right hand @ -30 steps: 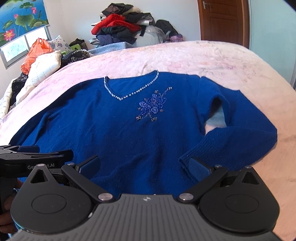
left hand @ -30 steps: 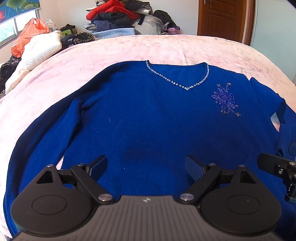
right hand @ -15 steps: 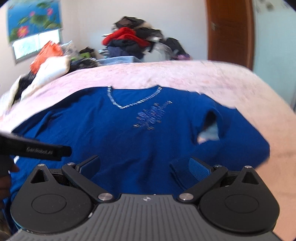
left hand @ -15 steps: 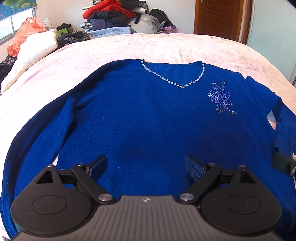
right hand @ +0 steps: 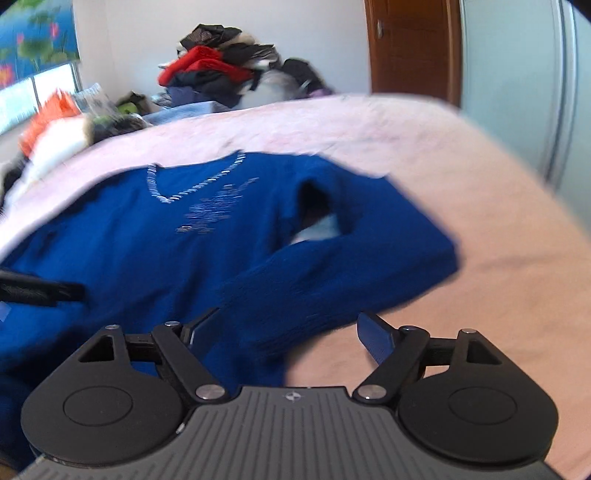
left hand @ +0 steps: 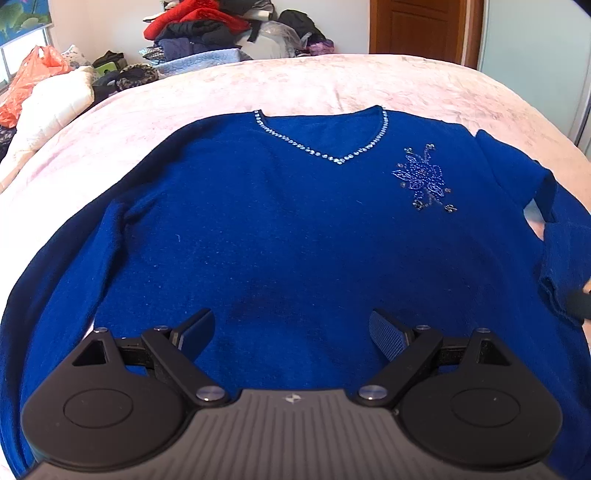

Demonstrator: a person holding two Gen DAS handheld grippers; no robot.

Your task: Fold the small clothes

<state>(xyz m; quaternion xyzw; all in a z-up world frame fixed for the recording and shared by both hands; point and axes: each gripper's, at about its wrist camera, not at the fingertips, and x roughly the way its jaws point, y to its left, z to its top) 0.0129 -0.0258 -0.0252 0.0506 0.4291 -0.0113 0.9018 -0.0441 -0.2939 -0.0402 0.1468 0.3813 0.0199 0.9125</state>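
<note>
A home bedroom. A wide bed [left hand: 332, 85] with a pale pink cover fills the room, and a blue sweater [left hand: 295, 229] lies spread on it. Behind it, clothes [left hand: 207, 29] are heaped against a white wall, beside an orange bag [left hand: 33, 81] and white bedding [left hand: 55, 107]. A wooden door [left hand: 421, 29] stands at the back right, and a window [right hand: 22, 99] sits under a lotus picture [right hand: 33, 40].

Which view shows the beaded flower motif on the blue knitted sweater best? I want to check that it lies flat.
The left wrist view: the beaded flower motif on the blue knitted sweater is sharp, lying flat right of the neckline. In the right wrist view the motif is only a motion-blurred smear.
</note>
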